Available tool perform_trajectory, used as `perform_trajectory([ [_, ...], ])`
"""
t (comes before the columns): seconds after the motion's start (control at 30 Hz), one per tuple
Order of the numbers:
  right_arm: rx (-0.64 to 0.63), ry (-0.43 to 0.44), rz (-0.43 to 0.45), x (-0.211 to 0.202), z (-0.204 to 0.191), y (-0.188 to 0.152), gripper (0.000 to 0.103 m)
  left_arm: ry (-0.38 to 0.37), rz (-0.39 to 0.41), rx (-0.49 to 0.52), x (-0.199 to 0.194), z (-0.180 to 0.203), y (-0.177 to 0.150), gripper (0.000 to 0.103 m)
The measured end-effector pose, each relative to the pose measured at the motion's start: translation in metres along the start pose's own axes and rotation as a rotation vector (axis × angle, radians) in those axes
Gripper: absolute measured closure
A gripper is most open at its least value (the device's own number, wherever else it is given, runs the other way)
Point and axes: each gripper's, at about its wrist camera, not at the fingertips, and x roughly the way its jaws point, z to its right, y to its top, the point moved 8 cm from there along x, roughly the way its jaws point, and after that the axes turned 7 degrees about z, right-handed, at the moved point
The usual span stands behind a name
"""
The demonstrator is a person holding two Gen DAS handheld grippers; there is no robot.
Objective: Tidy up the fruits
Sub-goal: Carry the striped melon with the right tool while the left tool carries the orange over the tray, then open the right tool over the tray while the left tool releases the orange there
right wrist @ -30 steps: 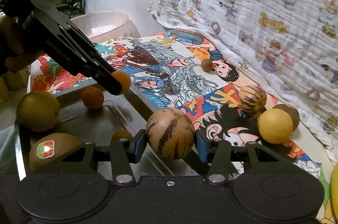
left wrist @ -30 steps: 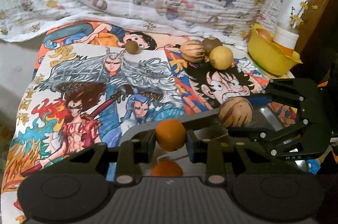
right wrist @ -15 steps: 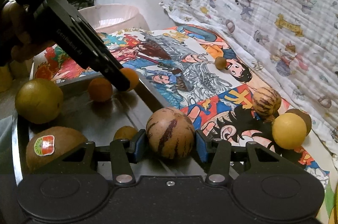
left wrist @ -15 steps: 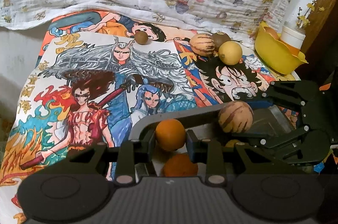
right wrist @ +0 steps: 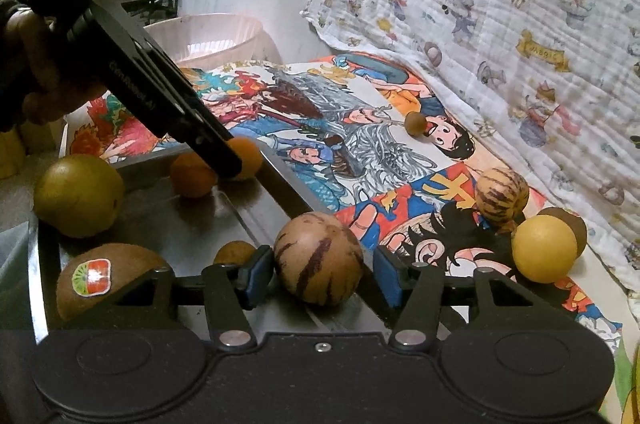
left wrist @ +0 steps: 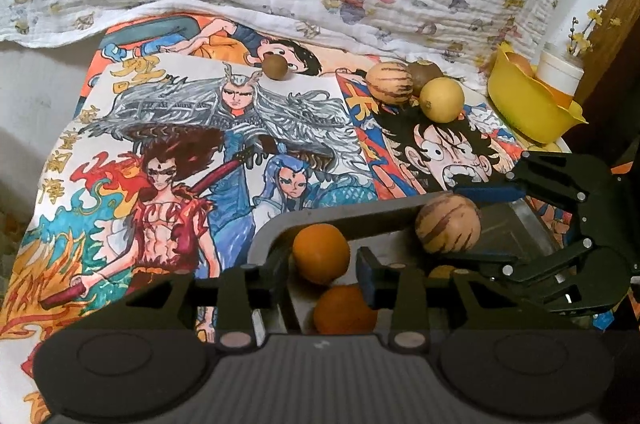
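Left wrist view: the left hand-held gripper [left wrist: 323, 270] has just been opening; its pads now stand apart on either side of an orange [left wrist: 321, 253], with a clear gap at the right pad and no visible press at the left. That orange sits at the far left corner of a dark metal tray [left wrist: 352, 214], and a second orange [left wrist: 345, 309] lies just beneath it inside the tray. To the right, the right hand-held gripper [left wrist: 476, 220] brackets a striped brown fruit [left wrist: 447, 223] over the tray's far edge. Near the far right corner of the worktop, which is covered by a cartoon cloth [left wrist: 168, 160], a striped fruit [left wrist: 389, 81], a yellow fruit [left wrist: 442, 100] and a brown fruit [left wrist: 424, 74] cluster together, touching. A small brown fruit [left wrist: 275, 66] lies alone at the far edge. A yellow bowl [left wrist: 528, 104] stands at the right edge.

Right wrist view: the right hand-held gripper [right wrist: 322, 278] has also just been opening; its blue pads stand slightly clear of the striped brown fruit [right wrist: 319, 258], which rests on the tray's rim [right wrist: 276, 200]. Inside the tray lie a stickered kiwi [right wrist: 104, 278], a green-yellow fruit [right wrist: 78, 195], a small brown fruit [right wrist: 234, 252] and the two oranges. The left hand-held gripper [right wrist: 234, 166], carried by a hand [right wrist: 32, 80], reaches the far orange [right wrist: 248, 154].
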Motion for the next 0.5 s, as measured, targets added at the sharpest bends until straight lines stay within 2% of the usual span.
perform_trajectory([
  [0.1, -0.003, -0.013, 0.011, -0.006, 0.001, 0.002, 0.040, 0.003, 0.016, -0.004, -0.006, 0.002, 0.003, 0.051],
  [0.2, 0.017, -0.026, 0.027, -0.015, 0.005, 0.005, 0.032, 0.010, 0.036, 0.004, -0.013, 0.004, 0.006, 0.040],
  [0.33, 0.060, -0.034, 0.043, -0.032, 0.008, 0.008, 0.019, 0.024, 0.057, 0.024, -0.026, 0.009, 0.007, 0.016],
  [0.5, 0.088, -0.030, 0.048, -0.054, 0.006, 0.008, 0.008, 0.025, 0.063, 0.058, -0.043, 0.018, 0.004, 0.006],
])
